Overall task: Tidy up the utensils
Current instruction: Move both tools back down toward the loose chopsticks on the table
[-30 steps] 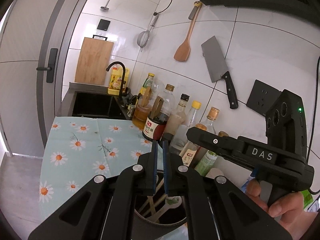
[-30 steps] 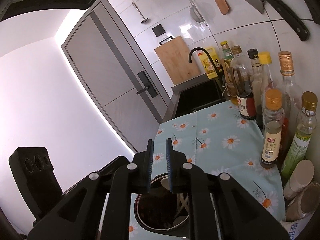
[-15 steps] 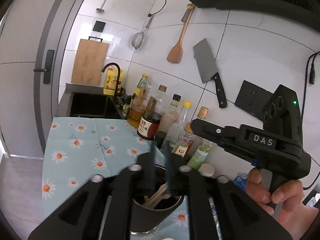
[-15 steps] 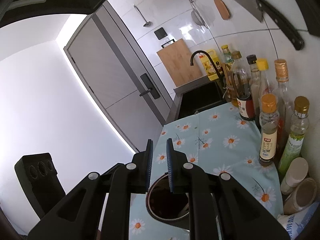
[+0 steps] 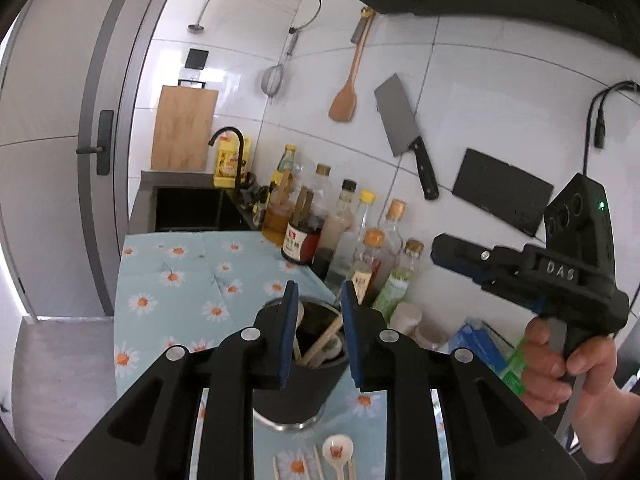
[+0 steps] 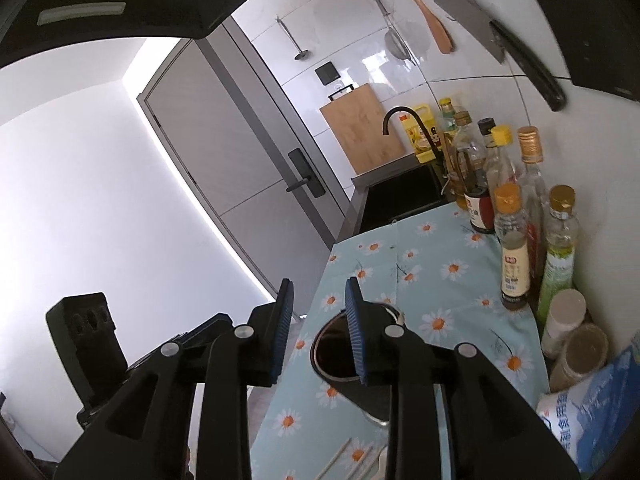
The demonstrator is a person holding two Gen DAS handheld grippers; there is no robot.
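Note:
A dark utensil holder (image 5: 296,388) stands on the daisy-print cloth with wooden chopsticks (image 5: 324,340) and a white spoon (image 5: 334,350) inside it. My left gripper (image 5: 319,292) hovers just above and before its rim; its jaws are opening with nothing between the pads. My right gripper (image 6: 319,288) is over the holder (image 6: 336,344) from the other side, jaws opening, also empty. In the left wrist view the right gripper (image 5: 444,248) shows at the right, held by a hand (image 5: 560,360). A white spoon (image 5: 338,448) and loose chopsticks (image 5: 276,468) lie on the cloth in front of the holder.
A row of sauce and oil bottles (image 5: 344,236) lines the tiled wall on the right, with jars (image 6: 564,320) and a blue packet (image 6: 592,412) nearer. A cleaver (image 5: 400,124) and wooden spatula (image 5: 346,100) hang above. A black sink (image 5: 188,208) lies beyond the cloth (image 5: 172,280).
Both grippers have drawn back and risen from the holder, and their jaws have gone from shut to a little apart. The spoon and chopsticks on the cloth have come into view.

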